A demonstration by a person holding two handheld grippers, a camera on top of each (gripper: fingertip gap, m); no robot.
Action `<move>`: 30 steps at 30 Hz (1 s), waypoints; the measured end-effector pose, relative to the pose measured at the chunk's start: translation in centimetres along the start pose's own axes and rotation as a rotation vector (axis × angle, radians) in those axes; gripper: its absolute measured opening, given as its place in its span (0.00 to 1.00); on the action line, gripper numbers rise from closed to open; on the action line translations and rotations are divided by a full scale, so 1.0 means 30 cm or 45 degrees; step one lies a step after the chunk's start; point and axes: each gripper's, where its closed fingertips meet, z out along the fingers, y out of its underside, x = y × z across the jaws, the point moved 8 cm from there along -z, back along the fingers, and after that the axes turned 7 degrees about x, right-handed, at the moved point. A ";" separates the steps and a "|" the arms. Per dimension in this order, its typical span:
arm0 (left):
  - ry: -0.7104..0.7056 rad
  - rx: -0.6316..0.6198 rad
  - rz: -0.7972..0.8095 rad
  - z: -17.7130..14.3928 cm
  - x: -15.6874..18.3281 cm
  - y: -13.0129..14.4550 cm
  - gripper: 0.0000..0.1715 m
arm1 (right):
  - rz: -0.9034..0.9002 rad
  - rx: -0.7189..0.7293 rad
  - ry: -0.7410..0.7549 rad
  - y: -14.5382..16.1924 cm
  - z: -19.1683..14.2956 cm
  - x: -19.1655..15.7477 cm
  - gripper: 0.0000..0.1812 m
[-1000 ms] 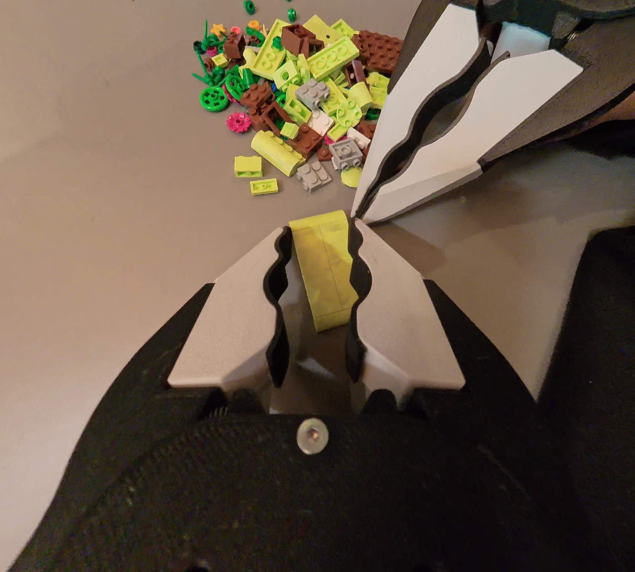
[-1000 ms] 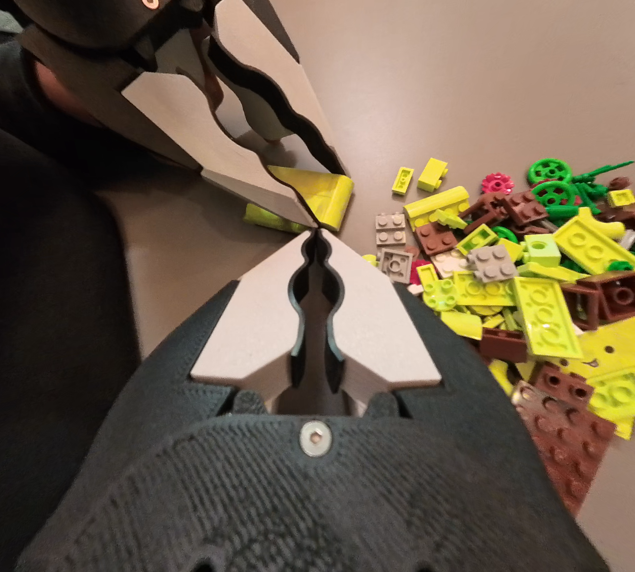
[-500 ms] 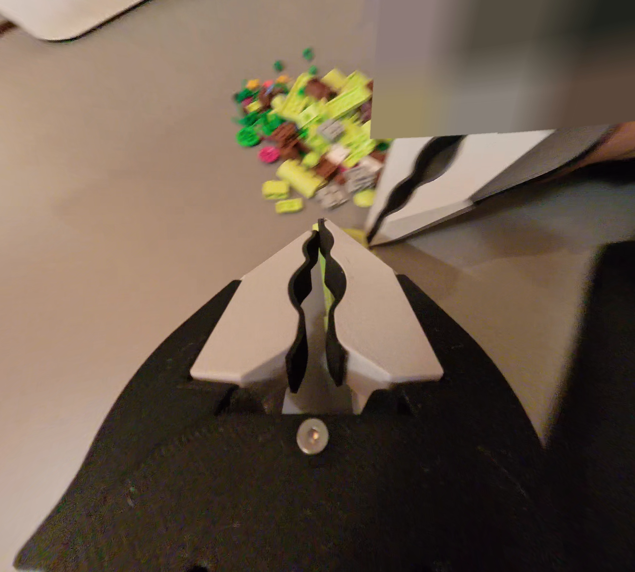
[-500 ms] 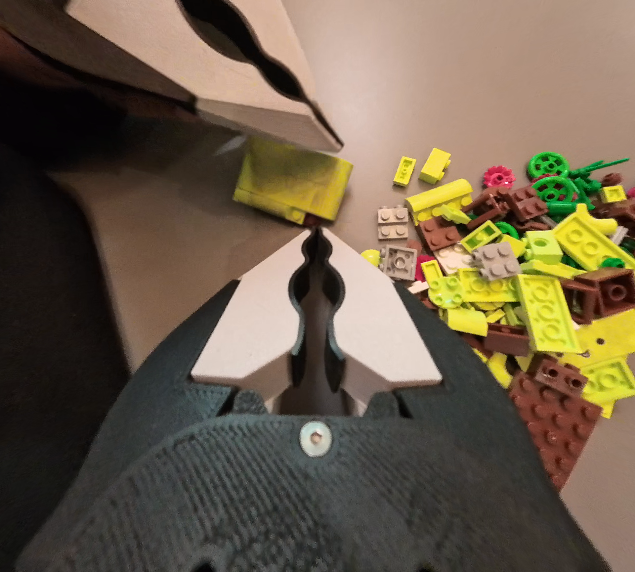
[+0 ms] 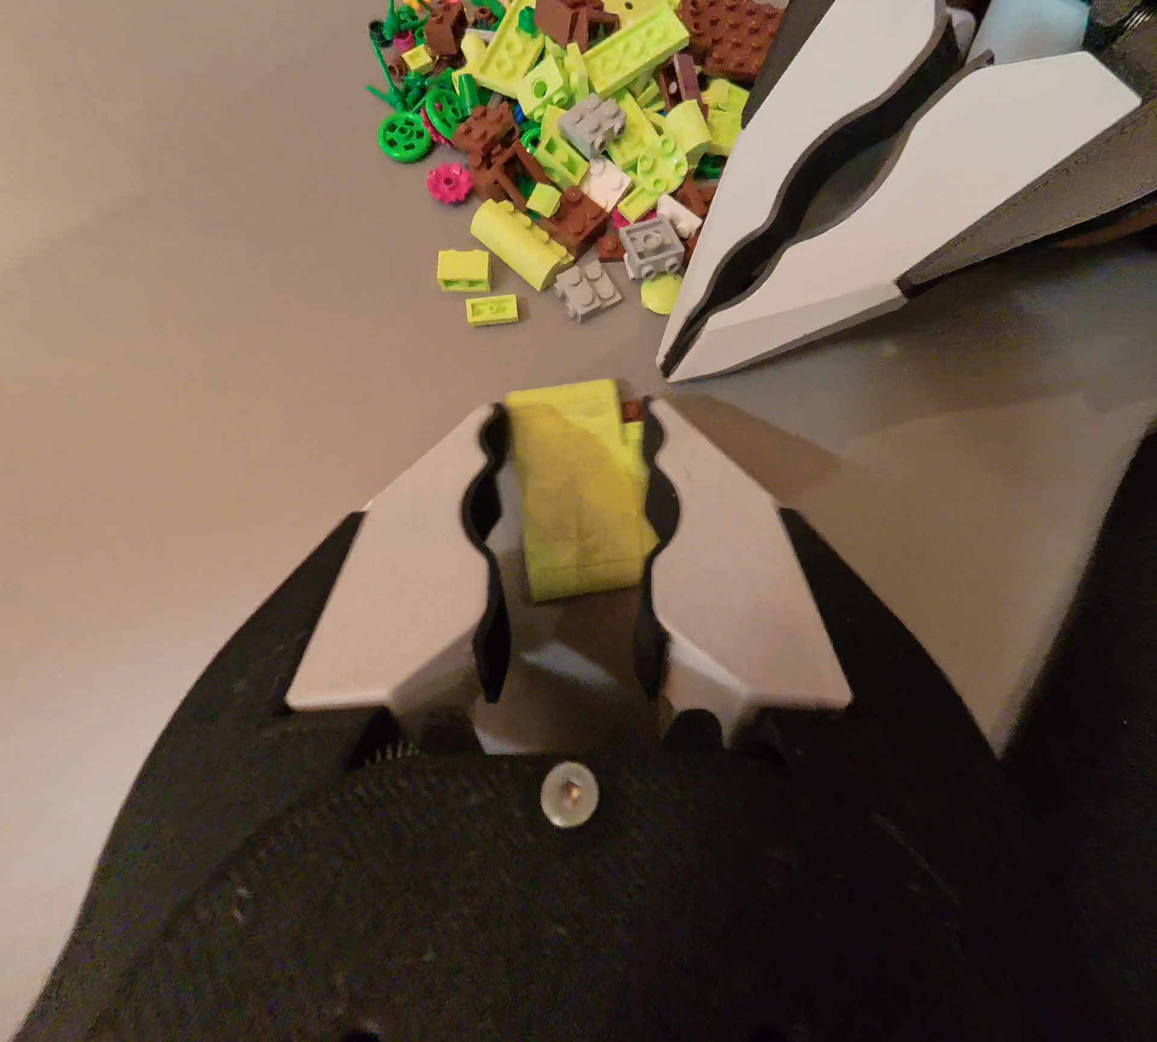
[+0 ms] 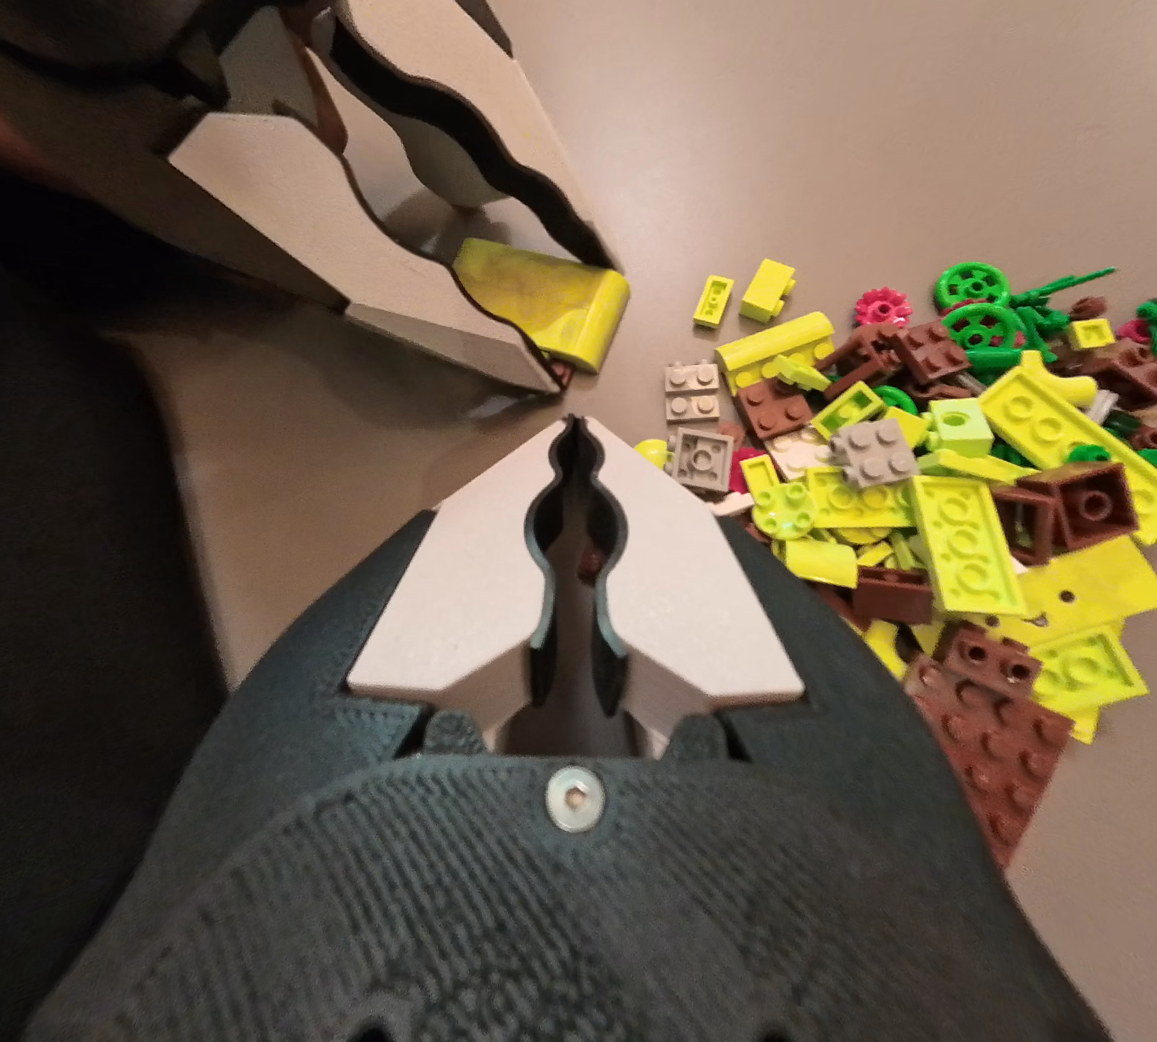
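Here the left gripper is clamping a lime-yellow curved brick between its jaws, a small brown piece showing at the tips, low over the grey table. The right gripper is hovering just beside, jaws together and empty. A loose brick pile is lying near; no containers are showing.

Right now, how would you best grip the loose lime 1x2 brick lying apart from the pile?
Take the lime 1x2 brick across its two long flat sides, from above. It lies clear of the pile on bare table, leaving finger room.
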 end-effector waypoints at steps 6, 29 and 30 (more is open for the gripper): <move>0.067 0.289 -0.118 -0.047 -0.024 -0.042 0.17 | 0.020 0.156 0.080 -0.027 -0.047 0.029 0.07; 0.037 0.835 -0.179 -0.132 -0.006 -0.113 0.17 | 0.497 0.760 -0.456 -0.099 -0.100 0.023 0.02; 0.038 0.842 -0.171 -0.134 -0.005 -0.113 0.17 | 0.517 0.768 -0.477 -0.099 -0.101 0.024 0.02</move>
